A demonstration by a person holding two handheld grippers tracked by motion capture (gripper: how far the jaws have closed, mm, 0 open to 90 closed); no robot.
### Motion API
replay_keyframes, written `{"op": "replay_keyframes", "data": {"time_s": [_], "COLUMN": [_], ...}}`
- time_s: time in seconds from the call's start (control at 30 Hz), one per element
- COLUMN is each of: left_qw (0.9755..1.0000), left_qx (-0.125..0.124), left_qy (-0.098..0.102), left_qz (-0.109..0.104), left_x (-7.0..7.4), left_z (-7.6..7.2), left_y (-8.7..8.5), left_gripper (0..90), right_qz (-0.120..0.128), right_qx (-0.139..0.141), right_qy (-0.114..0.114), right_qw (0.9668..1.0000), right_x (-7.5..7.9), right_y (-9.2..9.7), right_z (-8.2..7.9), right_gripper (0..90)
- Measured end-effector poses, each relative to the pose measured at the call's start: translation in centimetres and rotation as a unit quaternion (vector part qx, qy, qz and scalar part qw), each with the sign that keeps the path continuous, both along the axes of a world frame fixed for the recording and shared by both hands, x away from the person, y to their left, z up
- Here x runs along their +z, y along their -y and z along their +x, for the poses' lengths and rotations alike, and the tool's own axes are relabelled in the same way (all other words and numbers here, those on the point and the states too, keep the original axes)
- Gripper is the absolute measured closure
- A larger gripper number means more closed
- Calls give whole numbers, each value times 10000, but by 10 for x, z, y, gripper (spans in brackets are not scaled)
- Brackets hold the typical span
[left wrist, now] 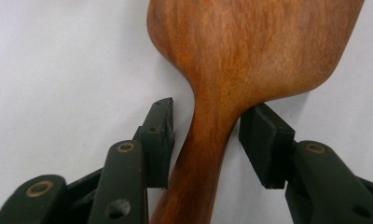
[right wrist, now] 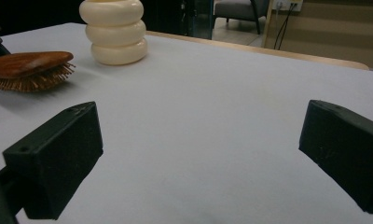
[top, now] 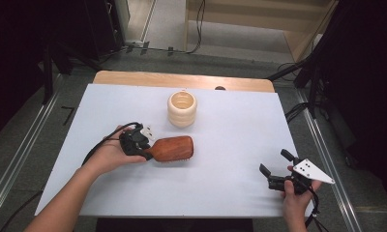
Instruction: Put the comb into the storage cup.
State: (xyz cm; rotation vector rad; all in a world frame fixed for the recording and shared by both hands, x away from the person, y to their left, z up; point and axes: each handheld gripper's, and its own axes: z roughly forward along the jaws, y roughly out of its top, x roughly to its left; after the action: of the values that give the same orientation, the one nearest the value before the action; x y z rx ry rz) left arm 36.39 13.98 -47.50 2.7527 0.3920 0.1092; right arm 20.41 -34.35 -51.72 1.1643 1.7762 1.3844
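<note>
A brown wooden hairbrush (top: 174, 148) lies bristles down on the white table sheet (top: 230, 140), its handle pointing left. My left gripper (top: 146, 147) straddles that handle. In the left gripper view the handle (left wrist: 198, 154) runs up between the jaws of my left gripper (left wrist: 207, 128); the right pad (left wrist: 264, 144) sits at or against the neck, while a strip of white shows beside the left pad (left wrist: 159, 140). My right gripper (top: 274, 162) hovers at the table's near right, jaws wide with nothing between them (right wrist: 198, 154). From there the brush (right wrist: 26, 63) lies far left.
A cream ribbed cup (top: 182, 108) stands upright behind the brush, also seen in the right gripper view (right wrist: 113, 30). A wooden strip (top: 182, 79) marks the table's far edge. Metal rails run along both sides on the floor.
</note>
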Motion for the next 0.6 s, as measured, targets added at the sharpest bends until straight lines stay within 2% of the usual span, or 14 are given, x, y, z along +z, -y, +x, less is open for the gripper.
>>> {"op": "replay_keyframes", "data": {"time_s": [0.1, 0.13, 0.2, 0.23, 0.43, 0.6], "left_qw": [10000, 9998, 9998, 9999, 10000, 9996], "left_qx": [-75, -169, -195, -113, -40, 118], "left_qy": [17, -16, -38, -83, -60, -44], "left_qz": [41, 38, 40, 19, -12, -247], "left_x": [0, 1, 1, 1, 1, -1], "left_z": [-1, -2, -2, -3, -4, -7], "left_y": [1, 1, 1, 2, 1, -2], "left_gripper": [615, 644, 676, 720, 727, 729], "right_qz": [0, 0, 2, -4, 5, 2], "right_qx": [-3, -4, -2, -2, 2, 0], "right_qy": [-3, -2, -5, -1, -1, -5], "right_qw": [10000, 10000, 10000, 10000, 10000, 10000], "right_x": [0, 0, 0, 0, 0, 0], "right_y": [0, 0, 0, 0, 0, 0], "right_z": [0, 0, 0, 0, 0, 0], "right_gripper": [0, 0, 0, 0, 0, 0]}}
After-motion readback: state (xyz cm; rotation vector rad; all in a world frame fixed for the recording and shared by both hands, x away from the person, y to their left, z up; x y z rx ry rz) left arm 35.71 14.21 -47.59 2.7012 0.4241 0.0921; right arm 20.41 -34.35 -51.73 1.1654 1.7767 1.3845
